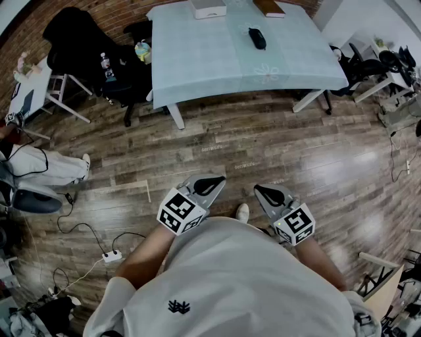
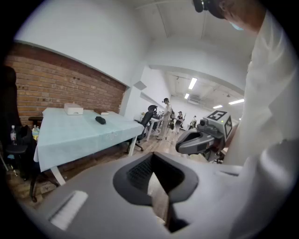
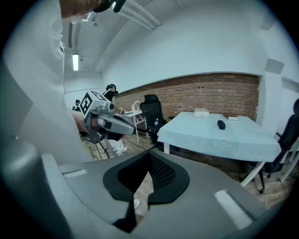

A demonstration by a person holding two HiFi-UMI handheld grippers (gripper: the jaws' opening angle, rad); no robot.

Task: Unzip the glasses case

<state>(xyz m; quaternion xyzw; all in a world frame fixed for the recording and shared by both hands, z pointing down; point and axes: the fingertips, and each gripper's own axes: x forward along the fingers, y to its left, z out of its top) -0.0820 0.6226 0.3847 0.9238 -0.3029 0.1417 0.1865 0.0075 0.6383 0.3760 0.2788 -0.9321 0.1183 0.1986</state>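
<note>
The black glasses case (image 1: pixel 257 38) lies zipped on the light-blue table (image 1: pixel 197 59) at the far side of the room; it also shows as a small dark shape in the left gripper view (image 2: pixel 100 120) and the right gripper view (image 3: pixel 221 124). Both grippers hang close to my body, over the wooden floor and far from the table. My left gripper (image 1: pixel 209 185) (image 2: pixel 156 179) is shut with nothing in it. My right gripper (image 1: pixel 271 195) (image 3: pixel 145 179) is shut and empty too. Each gripper appears in the other's view.
A white box (image 1: pixel 208 8) and a brown book (image 1: pixel 268 6) lie at the table's far edge. A black chair draped with a jacket (image 1: pixel 85 39) stands left of the table. A power strip (image 1: pixel 110 255) with cables lies on the floor at left. Office chairs (image 1: pixel 368 66) stand at right.
</note>
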